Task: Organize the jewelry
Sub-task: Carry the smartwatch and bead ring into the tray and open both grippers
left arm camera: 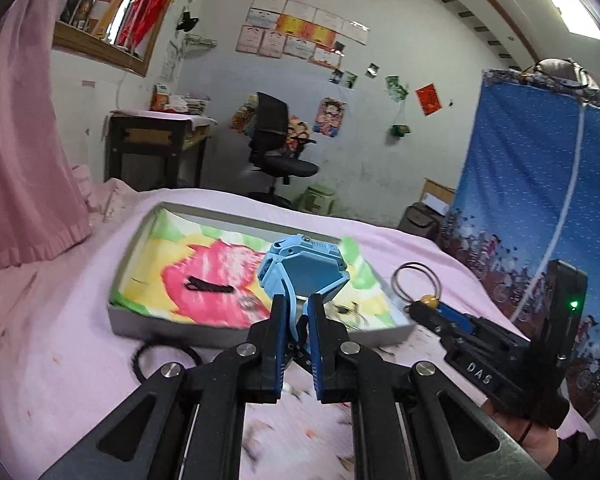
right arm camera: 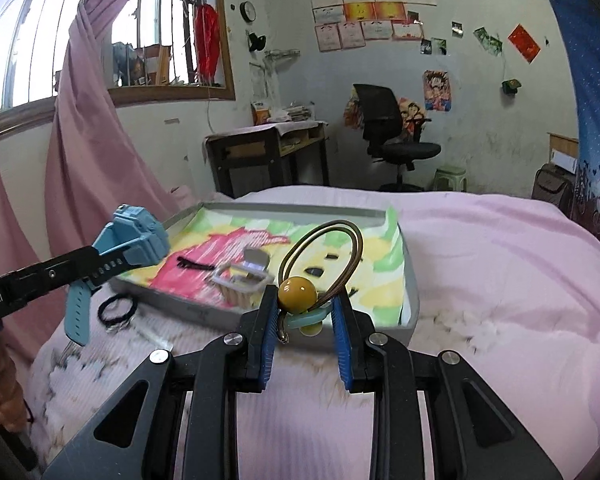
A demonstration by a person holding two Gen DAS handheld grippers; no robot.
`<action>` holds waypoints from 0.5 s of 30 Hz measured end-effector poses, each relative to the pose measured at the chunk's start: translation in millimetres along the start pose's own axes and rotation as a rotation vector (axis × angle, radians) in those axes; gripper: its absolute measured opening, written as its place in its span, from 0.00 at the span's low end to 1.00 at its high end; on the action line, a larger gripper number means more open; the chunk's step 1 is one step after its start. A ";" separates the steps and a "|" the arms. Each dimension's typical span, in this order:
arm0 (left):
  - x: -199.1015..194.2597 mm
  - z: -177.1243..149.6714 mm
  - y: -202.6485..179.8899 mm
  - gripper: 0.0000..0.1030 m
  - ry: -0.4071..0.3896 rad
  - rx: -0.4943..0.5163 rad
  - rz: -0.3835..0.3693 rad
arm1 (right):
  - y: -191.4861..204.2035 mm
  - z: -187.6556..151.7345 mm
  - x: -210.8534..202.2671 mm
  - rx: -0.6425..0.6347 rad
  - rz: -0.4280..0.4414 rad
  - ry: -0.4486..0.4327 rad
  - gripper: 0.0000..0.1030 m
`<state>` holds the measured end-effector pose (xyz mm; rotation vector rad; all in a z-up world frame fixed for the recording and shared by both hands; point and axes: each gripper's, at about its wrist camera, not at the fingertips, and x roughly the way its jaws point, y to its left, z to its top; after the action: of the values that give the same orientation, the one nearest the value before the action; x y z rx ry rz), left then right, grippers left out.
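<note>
Left gripper [left arm camera: 298, 316] is clamped on the strap of a blue watch [left arm camera: 304, 270], held over the tray [left arm camera: 204, 332]. Right gripper [right arm camera: 306, 314] is pinched on a bead hair tie [right arm camera: 298, 290], held at the tray's near right edge. Black hair tie [left arm camera: 166, 356] lies on the pink bed [left arm camera: 60, 340], near left.
</note>
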<state>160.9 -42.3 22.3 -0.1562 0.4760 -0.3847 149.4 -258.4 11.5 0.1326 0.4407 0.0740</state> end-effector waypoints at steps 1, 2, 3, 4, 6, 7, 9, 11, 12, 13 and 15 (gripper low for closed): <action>3.0 3.0 2.0 0.10 0.001 -0.001 0.017 | -1.0 3.3 3.9 0.008 -0.001 -0.004 0.23; 5.8 5.2 3.6 0.10 0.001 -0.004 0.029 | -2.6 6.9 8.2 0.019 -0.002 -0.008 0.23; 8.6 7.7 6.0 0.10 0.003 -0.007 0.039 | -4.1 10.5 12.8 0.030 -0.002 -0.016 0.23; 11.2 10.1 8.3 0.10 0.005 -0.011 0.043 | -5.7 13.9 18.3 0.039 0.000 -0.020 0.23; 17.6 14.0 14.7 0.10 0.013 -0.023 0.053 | -6.4 16.1 28.7 0.050 0.006 -0.011 0.23; 21.4 15.3 17.4 0.10 0.020 -0.028 0.059 | -6.8 16.4 35.1 0.052 0.006 0.001 0.23; 31.1 16.8 21.3 0.10 0.039 -0.030 0.088 | -7.4 15.7 45.7 0.054 0.007 0.026 0.23; 39.7 16.3 23.2 0.10 0.063 -0.031 0.120 | -8.0 14.0 55.8 0.059 0.015 0.056 0.23; 44.3 15.9 24.4 0.10 0.076 -0.035 0.135 | -8.3 13.5 60.5 0.060 0.019 0.069 0.23; 49.6 15.6 25.8 0.10 0.089 -0.037 0.152 | -8.4 12.4 64.7 0.061 0.023 0.083 0.23; 57.2 15.1 27.6 0.10 0.110 -0.039 0.175 | -8.8 9.5 73.4 0.064 0.029 0.114 0.23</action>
<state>223.9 -38.8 5.4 -0.1306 0.6013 -0.2127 220.0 -260.9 -12.1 0.1985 0.5555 0.0964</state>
